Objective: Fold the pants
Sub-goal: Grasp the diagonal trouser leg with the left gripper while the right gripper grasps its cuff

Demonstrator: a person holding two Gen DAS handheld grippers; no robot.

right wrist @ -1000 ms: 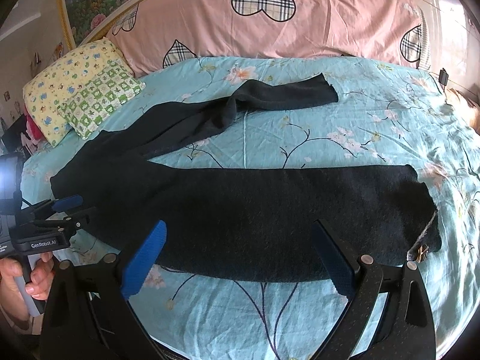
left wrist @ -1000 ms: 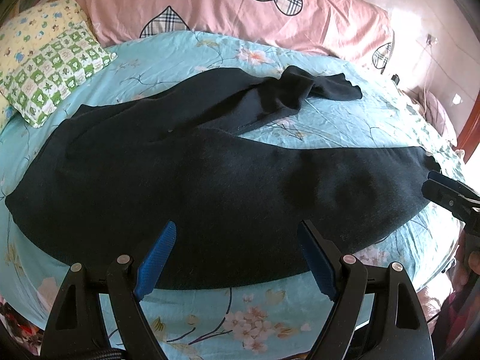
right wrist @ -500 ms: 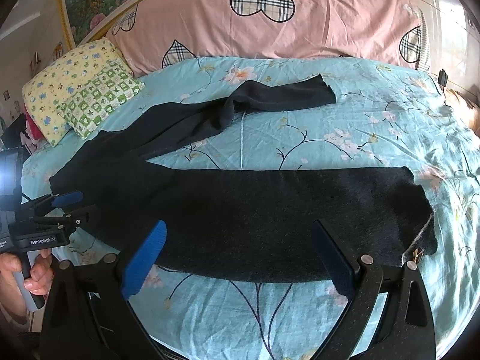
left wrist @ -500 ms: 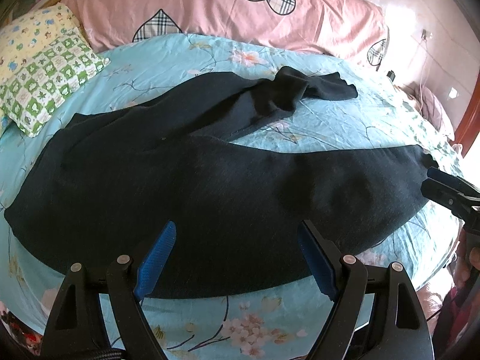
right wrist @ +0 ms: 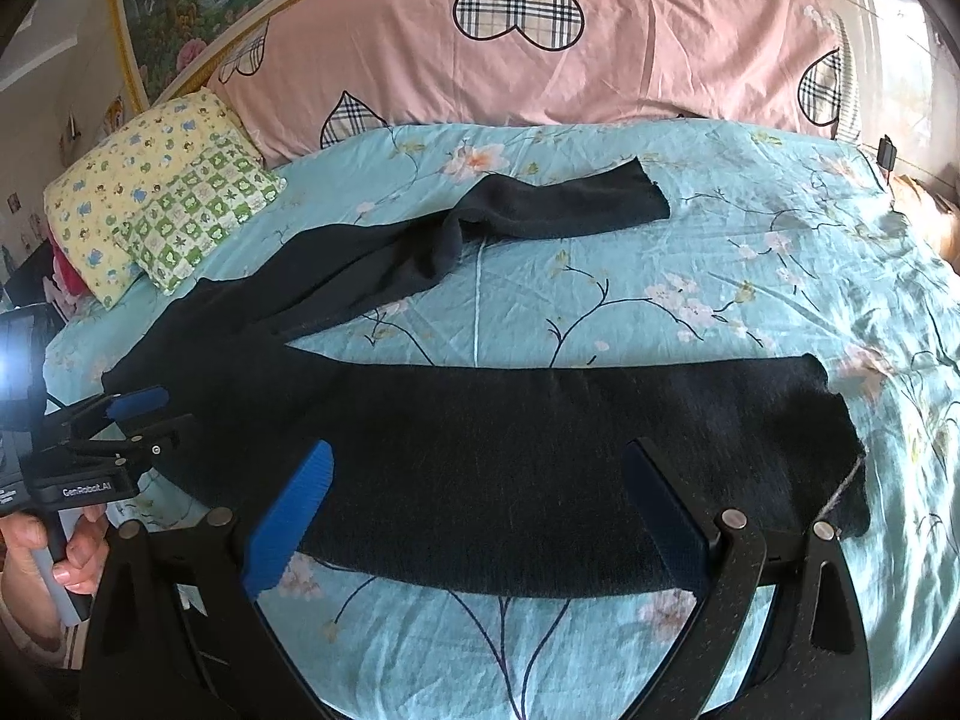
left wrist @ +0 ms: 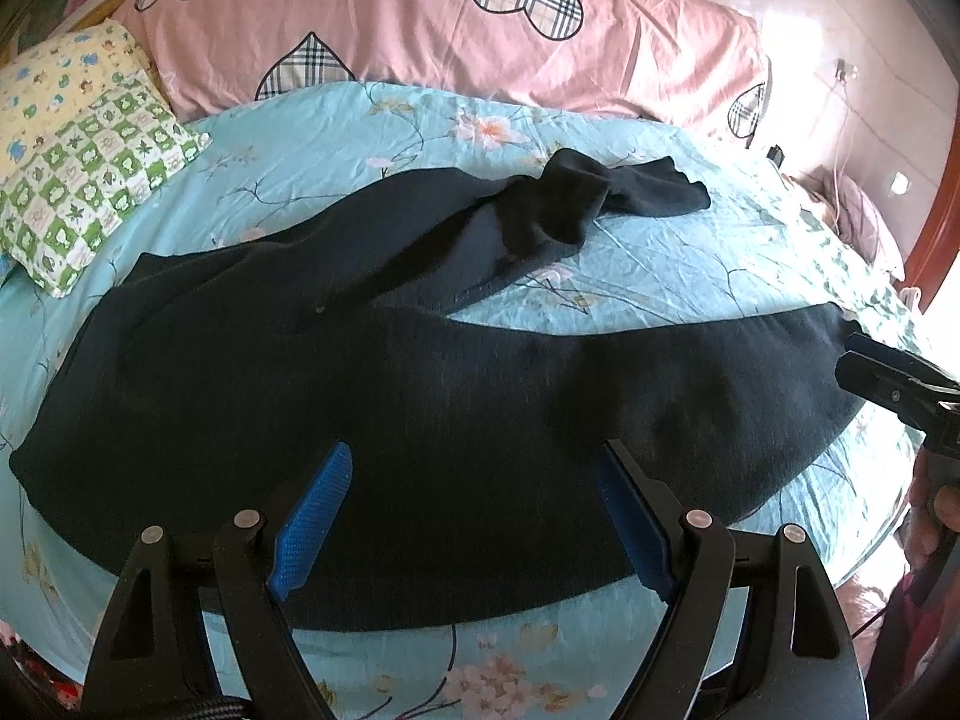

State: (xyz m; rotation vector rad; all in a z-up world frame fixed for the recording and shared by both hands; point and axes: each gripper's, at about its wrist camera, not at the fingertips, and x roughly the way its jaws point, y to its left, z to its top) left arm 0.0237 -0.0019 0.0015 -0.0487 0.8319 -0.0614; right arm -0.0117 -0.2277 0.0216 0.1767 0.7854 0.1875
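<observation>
Black pants (left wrist: pixel 420 372) lie spread on the bed, waist to the left, one leg stretched along the near edge (right wrist: pixel 540 438), the other leg angled away and crumpled toward the far side (right wrist: pixel 540 210). My left gripper (left wrist: pixel 474 510) is open and empty, hovering over the near edge of the pants around the thigh. My right gripper (right wrist: pixel 480 516) is open and empty, over the near leg's front edge. The right gripper also shows at the right of the left wrist view (left wrist: pixel 888 378), by the near leg's cuff. The left gripper shows at the left of the right wrist view (right wrist: pixel 120 420), by the waist.
The bed has a light blue floral sheet (right wrist: pixel 690 276). A long pink bolster with plaid hearts (right wrist: pixel 540 42) lies along the headboard. A yellow and green patterned pillow (right wrist: pixel 162 192) sits at the far left. The bed's front edge is just under both grippers.
Both grippers have moved slightly forward over the pants, so the cloth sits lower and closer in both views. The pants have not moved. Both grippers stay open.
</observation>
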